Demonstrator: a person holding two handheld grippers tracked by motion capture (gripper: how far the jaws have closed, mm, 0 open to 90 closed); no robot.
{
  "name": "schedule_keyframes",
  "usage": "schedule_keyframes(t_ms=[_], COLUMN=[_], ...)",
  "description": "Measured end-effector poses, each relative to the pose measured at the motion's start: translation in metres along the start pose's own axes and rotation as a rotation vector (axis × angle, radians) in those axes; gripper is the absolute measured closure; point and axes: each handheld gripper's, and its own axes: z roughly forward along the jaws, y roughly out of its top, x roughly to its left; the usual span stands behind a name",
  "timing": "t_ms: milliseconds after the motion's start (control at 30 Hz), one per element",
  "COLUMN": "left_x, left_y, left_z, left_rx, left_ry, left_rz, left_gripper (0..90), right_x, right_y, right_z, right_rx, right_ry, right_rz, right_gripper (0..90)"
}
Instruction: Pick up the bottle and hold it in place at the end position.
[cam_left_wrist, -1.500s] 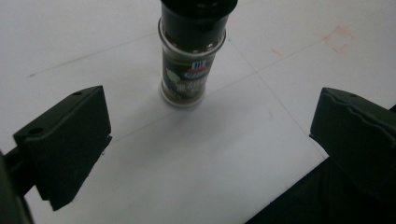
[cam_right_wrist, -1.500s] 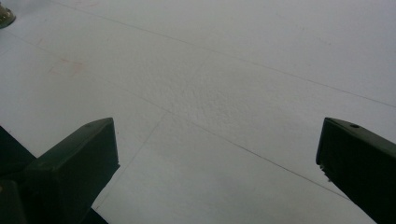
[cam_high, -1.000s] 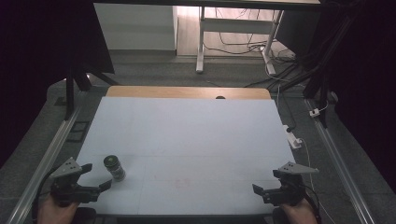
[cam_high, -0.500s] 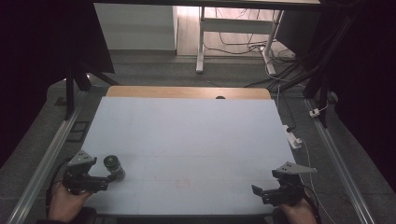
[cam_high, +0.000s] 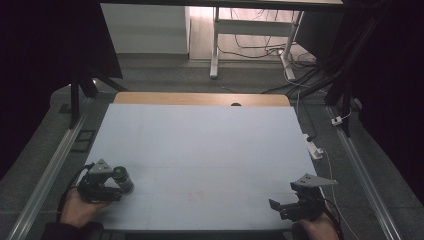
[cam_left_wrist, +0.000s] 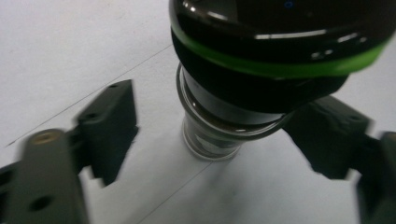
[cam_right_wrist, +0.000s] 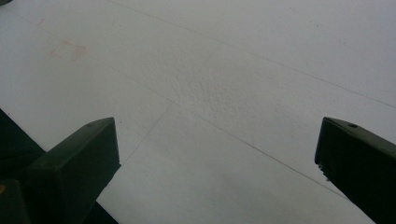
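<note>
a small dark jar (cam_high: 123, 178) stands upright on the pale table (cam_high: 200, 150), at its near left corner. in the left gripper view it shows up close: a black lid with a bright green band round it, a glass body below, and the base resting on the white surface.

the left gripper (cam_high: 111, 186) sits at that same near left corner, held in the person's left hand (cam_high: 80, 207), with its grey three-cornered plate on top. its jaws are spread apart, one on each side of the jar. the jaw on the right of the left gripper view lies right against the lid's edge and may be touching it, though the blur makes that hard to settle; the other jaw stands clear, with bare table between it and the glass.

the right gripper (cam_high: 280, 207) is at the near right corner of the table, well apart from the jar, its jaws pointing left. in the right gripper view they stand wide apart with bare white surface between them, crossed by thin lines, and a faint reddish square mark (cam_right_wrist: 69, 49) lies farther off.

a white power strip (cam_high: 314, 149) lies at the table's right edge.
</note>
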Motion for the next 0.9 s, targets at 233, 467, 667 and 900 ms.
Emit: schedule_keyframes(t_ms=[233, 467, 667, 900], left_x=[0.002, -0.001, -0.008, -0.017], left_y=[-0.001, 0.0, 0.007, 0.026], left_z=[-0.001, -0.002, -0.005, -0.004], left_rx=[0.005, 0.015, 0.011, -0.003], left_ry=[-0.046, -0.028, -0.03, -0.012], left_rz=[0.041, 0.069, 0.079, 0.081], left_gripper=[52.2, 53.4, 53.5, 53.5], right_x=[0.001, 0.001, 0.001, 0.001], right_y=[0.0, 0.0, 0.0, 0.001], right_z=[0.001, 0.001, 0.001, 0.001], right_rx=[0.005, 0.006, 0.01, 0.011], right_ry=[0.0, 0.001, 0.003, 0.004], right_rz=[-0.01, -0.012, -0.011, -0.008], right_gripper=[0.0, 0.0, 0.0, 0.0])
